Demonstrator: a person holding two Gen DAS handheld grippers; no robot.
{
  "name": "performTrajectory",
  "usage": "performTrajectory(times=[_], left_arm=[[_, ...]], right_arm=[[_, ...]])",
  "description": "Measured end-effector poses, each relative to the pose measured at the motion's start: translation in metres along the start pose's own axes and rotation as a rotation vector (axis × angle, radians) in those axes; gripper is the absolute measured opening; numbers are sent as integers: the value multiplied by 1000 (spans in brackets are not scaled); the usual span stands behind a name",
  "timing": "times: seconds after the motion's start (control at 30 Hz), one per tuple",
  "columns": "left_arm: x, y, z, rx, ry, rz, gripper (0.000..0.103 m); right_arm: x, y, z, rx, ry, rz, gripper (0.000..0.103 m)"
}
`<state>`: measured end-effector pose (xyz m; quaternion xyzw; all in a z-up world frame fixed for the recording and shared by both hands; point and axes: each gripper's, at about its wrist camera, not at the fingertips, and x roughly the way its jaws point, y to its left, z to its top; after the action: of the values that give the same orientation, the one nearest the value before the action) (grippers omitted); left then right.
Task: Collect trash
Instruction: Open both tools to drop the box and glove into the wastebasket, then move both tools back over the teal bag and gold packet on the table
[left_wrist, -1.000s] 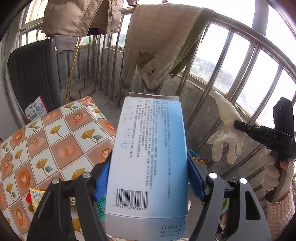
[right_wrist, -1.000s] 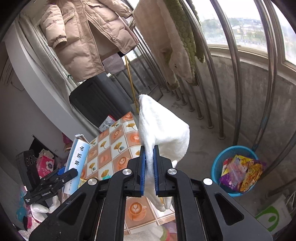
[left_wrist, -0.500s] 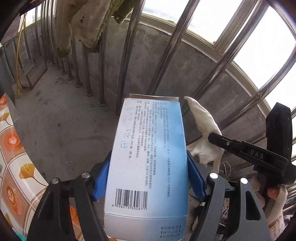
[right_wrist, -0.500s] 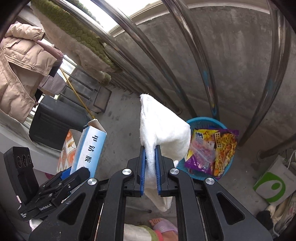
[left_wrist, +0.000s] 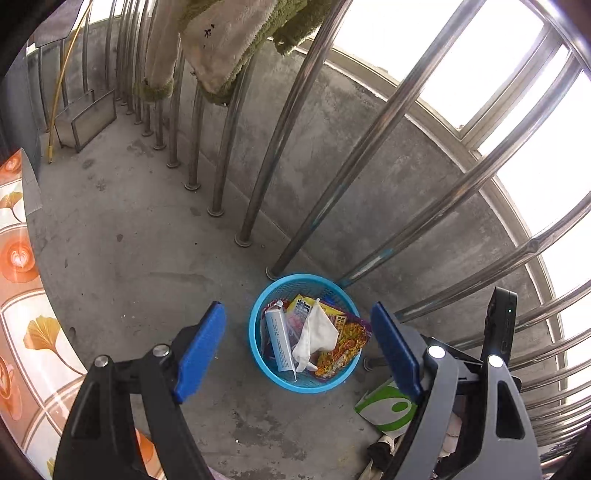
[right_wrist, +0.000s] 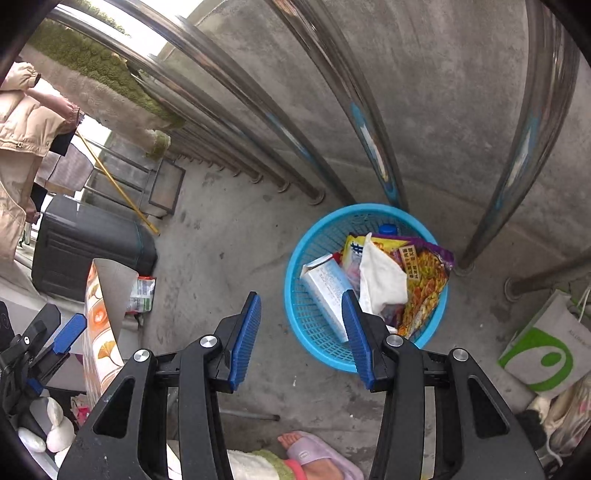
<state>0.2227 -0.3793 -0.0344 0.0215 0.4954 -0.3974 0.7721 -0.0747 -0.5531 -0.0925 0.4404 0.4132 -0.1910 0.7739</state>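
Both emptied: left gripper (left_wrist: 297, 345) and right gripper (right_wrist: 301, 332) just spread, nothing between. Risk: heaped blue basket (right_wrist: 314, 343) at two o'clock, white cloth (right_wrist: 380, 280) sliding off.

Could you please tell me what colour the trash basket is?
The basket is bright blue, clearest in the right wrist view.

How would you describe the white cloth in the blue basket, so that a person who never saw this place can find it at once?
Look at the foot of the metal railing, where a round blue basket stands on the concrete floor. Inside it, the white cloth lies crumpled on top, between a pale blue carton and colourful snack wrappers. It is the only soft, plain white thing there.
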Motion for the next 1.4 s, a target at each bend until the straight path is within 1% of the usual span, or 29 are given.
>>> performTrajectory(times=[0.1, 0.13, 0.17, 0.2, 0.23, 0.3, 0.37, 0.47, 0.6, 0.67, 0.77, 0.9, 0.93, 1.03, 1.13, 1.23, 1.33, 1.4], left_arm=[[-51, 3, -4, 14, -79, -5, 79], [-70, 5, -7, 18, -108, 2, 79], [-89, 8, -11, 24, -134, 5, 79], [-109, 13, -16, 18, -168, 10, 78], [-130, 19, -22, 4, -209, 11, 79], [-174, 35, -34, -27, -297, 16, 78], [-210, 53, -48, -55, -359, 42, 78], [-259, 84, -75, -86, -445, 115, 79], [-307, 133, -117, -175, -491, 206, 78], [-326, 159, -141, -221, -504, 264, 78], [-345, 196, -177, -322, -501, 318, 78], [-357, 235, -229, -447, -478, 376, 78], [-358, 242, -241, -471, -472, 384, 76], [-361, 258, -272, -522, -456, 407, 74], [-361, 268, -293, -542, -453, 409, 72], [-359, 271, -305, -539, -456, 385, 70], [-354, 267, -306, -520, -457, 345, 66], [-350, 264, -300, -489, -459, 320, 63]], right_arm=[[-25, 28, -3, -88, -50, 13, 45], [-34, 41, -3, -125, -71, 22, 47], [-44, 57, -5, -172, -96, 33, 51], [-54, 73, -7, -219, -122, 43, 54], [-63, 90, -10, -273, -142, 64, 54], [-76, 124, -19, -376, -148, 116, 54], [-80, 155, -32, -450, -126, 172, 54], [-80, 205, -54, -569, -70, 244, 54], [-67, 267, -95, -719, 26, 327, 54], [-54, 290, -117, -767, 88, 368, 54], [-31, 317, -148, -798, 177, 396, 54], [-1, 343, -184, -782, 289, 406, 54], [4, 347, -190, -776, 310, 409, 54], [13, 357, -206, -758, 339, 405, 54], [19, 359, -212, -708, 348, 400, 54], [19, 351, -212, -633, 355, 410, 54], [15, 345, -211, -594, 334, 397, 54], [14, 339, -210, -577, 335, 387, 54]])
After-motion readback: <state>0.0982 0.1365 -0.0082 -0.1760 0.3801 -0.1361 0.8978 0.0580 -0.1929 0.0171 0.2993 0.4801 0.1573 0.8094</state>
